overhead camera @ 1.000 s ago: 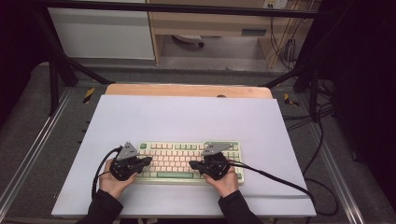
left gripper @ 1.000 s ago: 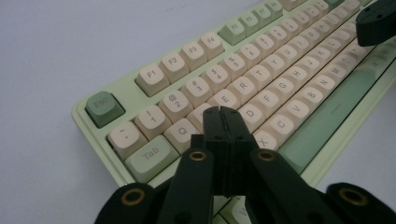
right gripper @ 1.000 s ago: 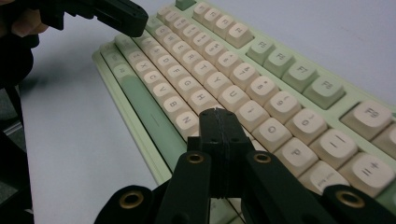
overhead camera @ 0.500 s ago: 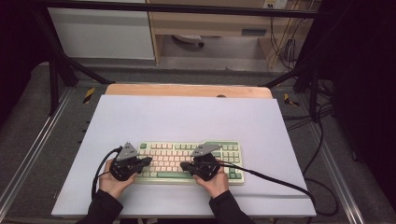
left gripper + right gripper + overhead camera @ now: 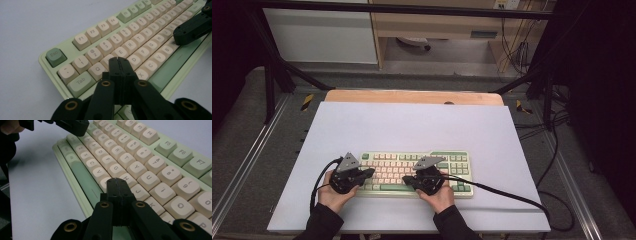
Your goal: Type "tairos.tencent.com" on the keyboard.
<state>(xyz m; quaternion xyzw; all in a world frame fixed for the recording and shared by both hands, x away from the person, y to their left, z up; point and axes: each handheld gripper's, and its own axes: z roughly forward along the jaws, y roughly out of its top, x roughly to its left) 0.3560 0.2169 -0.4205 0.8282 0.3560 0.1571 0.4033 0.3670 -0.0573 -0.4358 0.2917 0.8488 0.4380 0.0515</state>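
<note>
Jaws of the left gripper (image 5: 119,60) and right gripper (image 5: 116,181) are pressed together, empty, poised over the keyboard (image 5: 414,172) near the table's front edge, where blunt tips risk striking two keys.

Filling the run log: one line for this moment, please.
left gripper: shut, tip over W/S keys | right gripper: shut, tip over B/N keys | keyboard: flat on white mat, nothing held

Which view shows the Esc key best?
The left gripper view: the Esc key is near and its label readable. The high view shows it as a tiny green corner key. In the right gripper view I cannot find it.
</note>
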